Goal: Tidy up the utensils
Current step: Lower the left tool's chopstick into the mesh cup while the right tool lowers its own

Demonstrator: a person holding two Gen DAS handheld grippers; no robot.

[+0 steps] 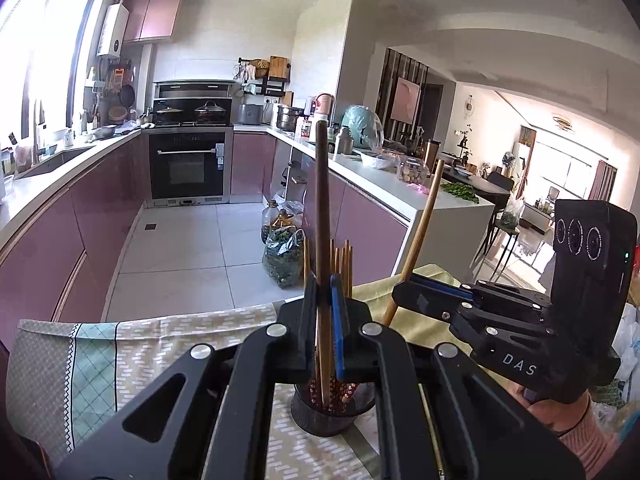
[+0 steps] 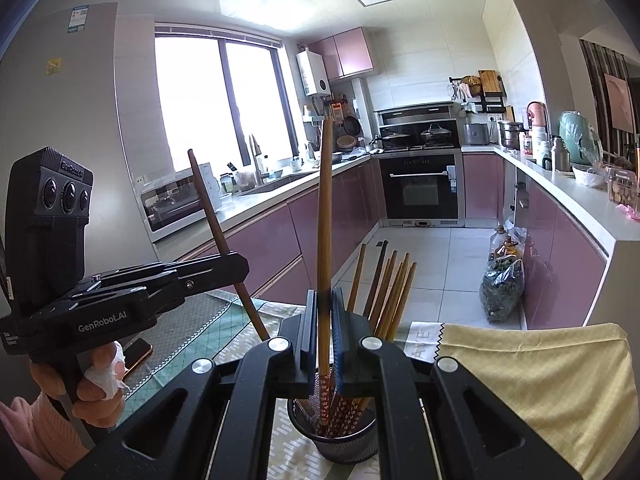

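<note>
A: Now, the left claw?
B: Pinched on a dark chopstick, upright over the mesh holder on the bench.
A: And the right claw?
B: Clamped on a lighter chopstick, tip down among the chopsticks standing in that holder.

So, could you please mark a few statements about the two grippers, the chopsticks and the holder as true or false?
1. The left gripper is clamped on a dark brown chopstick. True.
2. The right gripper is open and holds nothing. False: it is shut on a lighter brown chopstick.
3. The mesh holder already has several chopsticks standing in it. True.
4. The holder lies tipped on its side. False: it stands upright on the patterned cloth.
5. A yellow cloth lies to the holder's right in the right wrist view. True.
</note>
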